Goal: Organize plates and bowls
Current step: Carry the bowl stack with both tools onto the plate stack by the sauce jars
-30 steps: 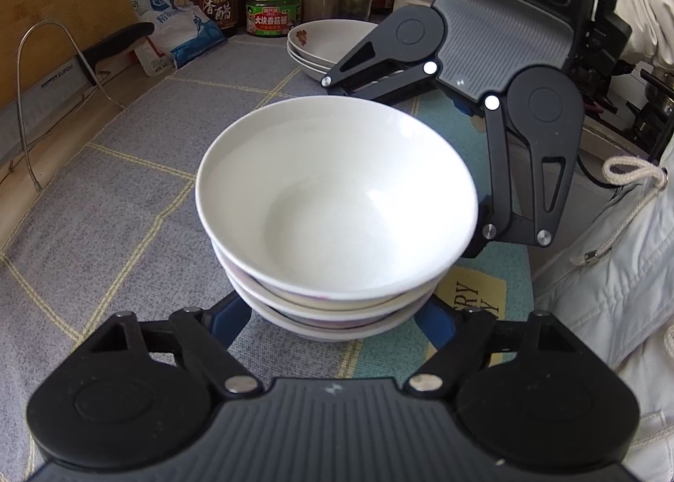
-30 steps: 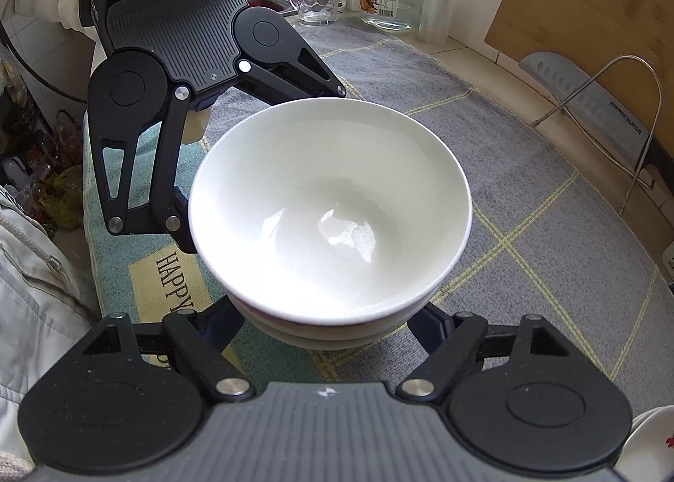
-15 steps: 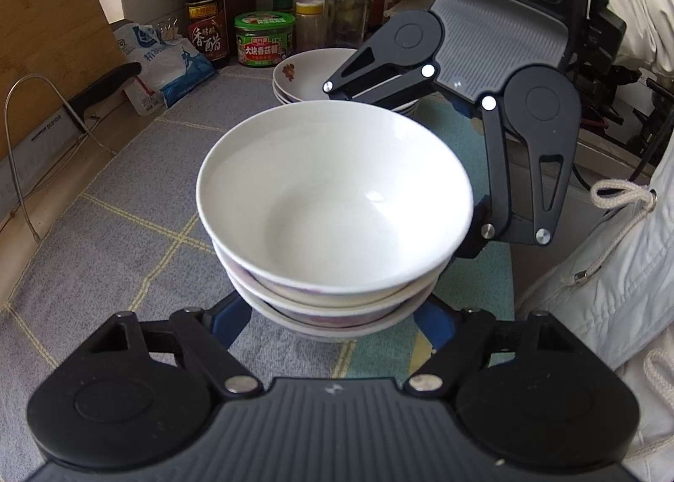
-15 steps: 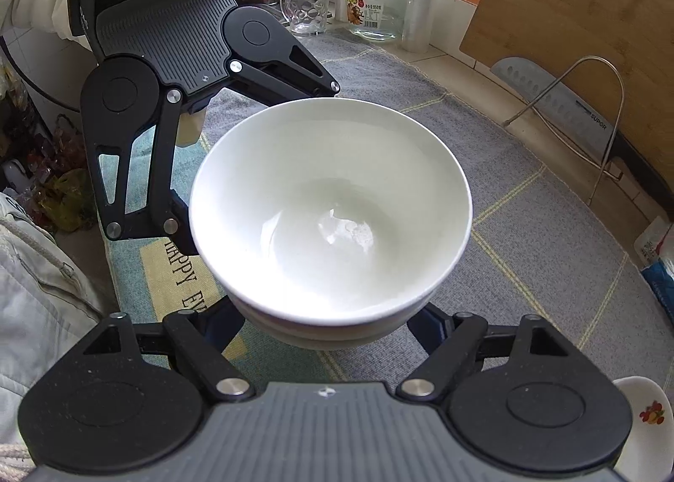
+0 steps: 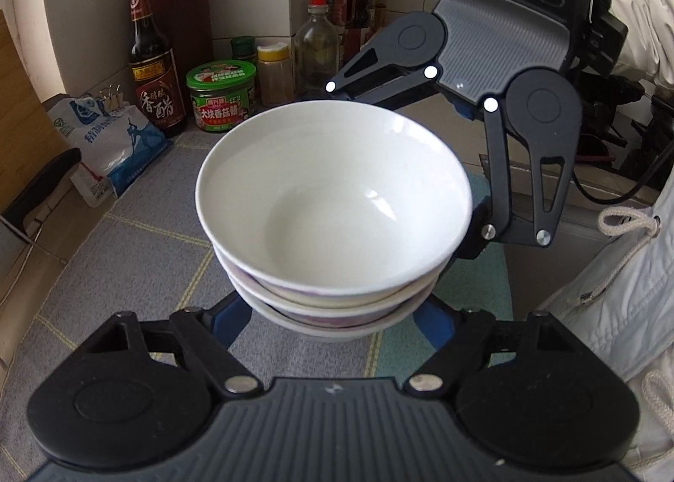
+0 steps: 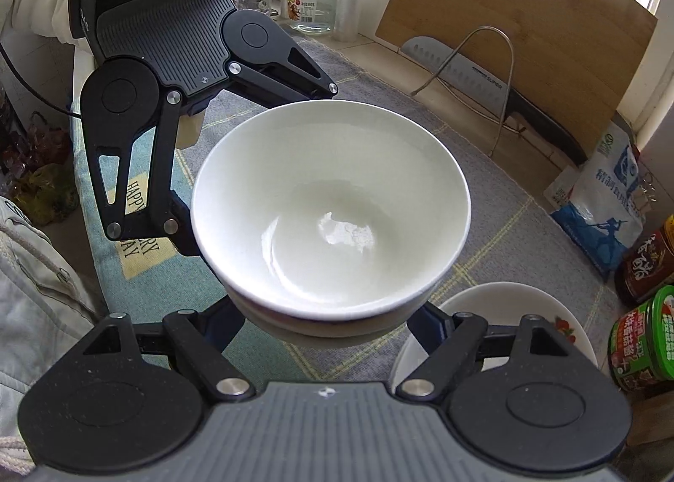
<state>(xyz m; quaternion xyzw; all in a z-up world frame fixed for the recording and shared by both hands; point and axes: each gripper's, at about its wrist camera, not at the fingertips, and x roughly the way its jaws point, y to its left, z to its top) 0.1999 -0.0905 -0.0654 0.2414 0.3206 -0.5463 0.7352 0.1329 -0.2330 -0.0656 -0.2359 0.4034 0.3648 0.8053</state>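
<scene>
A stack of three white bowls [image 5: 332, 204] hangs in the air above the grey checked mat [image 5: 139, 254], and the two grippers carry it from opposite sides. My left gripper [image 5: 332, 313] has its blue fingers [image 5: 229, 319] pressed on the lowest bowl. My right gripper [image 6: 326, 324] clamps the same stack of bowls [image 6: 330, 212] from the other side. Each gripper also shows in the other's view, beyond the bowls. A pile of white dishes with a flower print [image 6: 509, 303] lies on the mat just beside the right gripper.
Sauce bottles [image 5: 153, 60], a green-lidded jar [image 5: 221, 96] and a salt bag [image 5: 111, 140] crowd the corner. A cutting board [image 6: 518, 31], a knife [image 6: 484, 77] and a wire rack [image 6: 497, 73] lean along the wall. A person's white jacket [image 5: 623, 279] is close by.
Both grippers have carried the bowl stack along the mat toward the bottle corner and slightly up. The flowered dishes now lie right beside the right gripper.
</scene>
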